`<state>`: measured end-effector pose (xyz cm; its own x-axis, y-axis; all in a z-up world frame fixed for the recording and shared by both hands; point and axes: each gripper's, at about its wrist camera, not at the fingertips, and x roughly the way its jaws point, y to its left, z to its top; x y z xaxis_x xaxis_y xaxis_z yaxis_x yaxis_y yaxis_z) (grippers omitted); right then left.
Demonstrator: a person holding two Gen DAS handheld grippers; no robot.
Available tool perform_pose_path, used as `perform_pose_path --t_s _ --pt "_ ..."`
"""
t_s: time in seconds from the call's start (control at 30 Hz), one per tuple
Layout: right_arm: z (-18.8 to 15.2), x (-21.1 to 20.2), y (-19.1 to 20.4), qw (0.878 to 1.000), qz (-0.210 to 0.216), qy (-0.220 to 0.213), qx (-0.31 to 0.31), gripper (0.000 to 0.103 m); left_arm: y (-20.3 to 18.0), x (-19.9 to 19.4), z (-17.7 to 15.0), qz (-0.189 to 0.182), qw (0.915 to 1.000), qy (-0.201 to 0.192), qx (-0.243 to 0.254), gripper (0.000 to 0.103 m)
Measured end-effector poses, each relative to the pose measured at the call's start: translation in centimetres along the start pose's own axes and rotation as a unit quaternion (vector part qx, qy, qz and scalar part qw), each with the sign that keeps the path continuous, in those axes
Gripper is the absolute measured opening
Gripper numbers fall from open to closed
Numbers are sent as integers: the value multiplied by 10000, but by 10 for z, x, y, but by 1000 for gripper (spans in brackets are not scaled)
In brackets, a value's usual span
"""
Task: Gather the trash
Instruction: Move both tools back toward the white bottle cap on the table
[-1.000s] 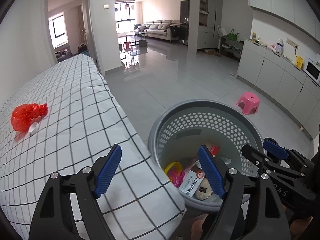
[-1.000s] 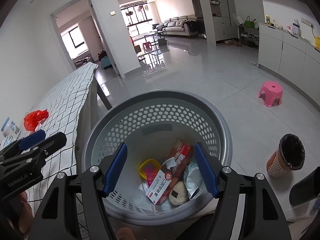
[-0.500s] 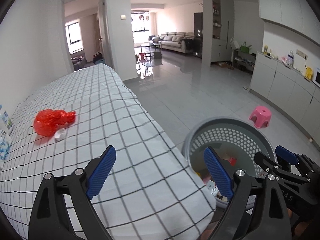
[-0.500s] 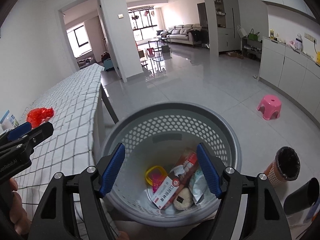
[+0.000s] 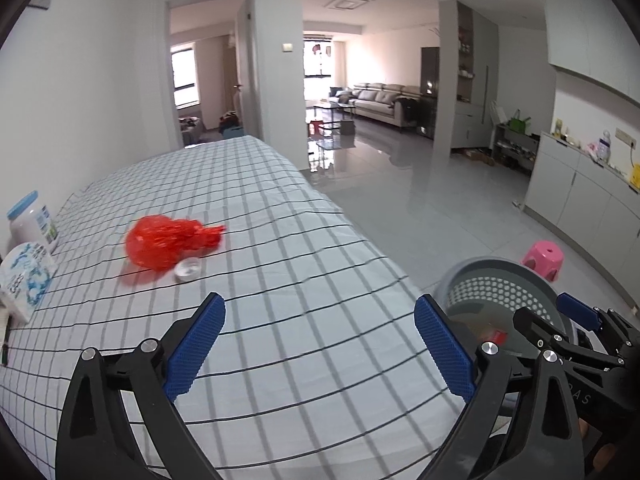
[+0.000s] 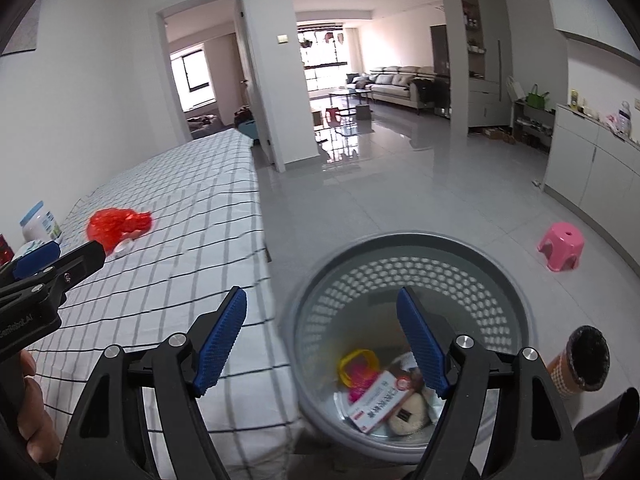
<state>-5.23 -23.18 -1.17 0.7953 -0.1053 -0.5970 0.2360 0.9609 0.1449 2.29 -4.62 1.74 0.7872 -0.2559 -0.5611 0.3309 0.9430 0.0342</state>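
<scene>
A crumpled red plastic bag (image 5: 164, 242) (image 6: 116, 224) lies on the checked tablecloth, with a small white cap (image 5: 187, 269) touching its near side. My left gripper (image 5: 319, 300) hangs over the cloth short of the bag; its jaws are opening with nothing between them. My right gripper (image 6: 321, 292) straddles the table edge and the grey perforated basket (image 6: 420, 238) (image 5: 500, 268) on the floor, its jaws also opening and empty. The basket holds a yellow-pink item (image 6: 358, 368), a red-and-white box (image 6: 380, 400) and a beige round thing (image 6: 408, 416).
A white jar with a blue lid (image 5: 34, 220) and a blue-white packet (image 5: 24, 276) stand at the table's left edge. On the floor are a pink stool (image 6: 560, 246) and a brown bin with a black liner (image 6: 580, 364). White cabinets line the right wall.
Both grippers swung left and rose, away from the basket toward the table. The left one now sits over the cloth facing the red bag. Both pairs of jaws widened.
</scene>
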Motion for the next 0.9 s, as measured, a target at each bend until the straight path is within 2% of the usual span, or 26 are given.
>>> perform_pose_path --t_s 0.57,0.9 --pt "7 48 107 9957 589 308 -643 74 100 3 -11 642 9972 51 -369 94" --pt "13 73 141 9929 700 460 -847 74 133 19 -15 771 9960 162 -420 94"
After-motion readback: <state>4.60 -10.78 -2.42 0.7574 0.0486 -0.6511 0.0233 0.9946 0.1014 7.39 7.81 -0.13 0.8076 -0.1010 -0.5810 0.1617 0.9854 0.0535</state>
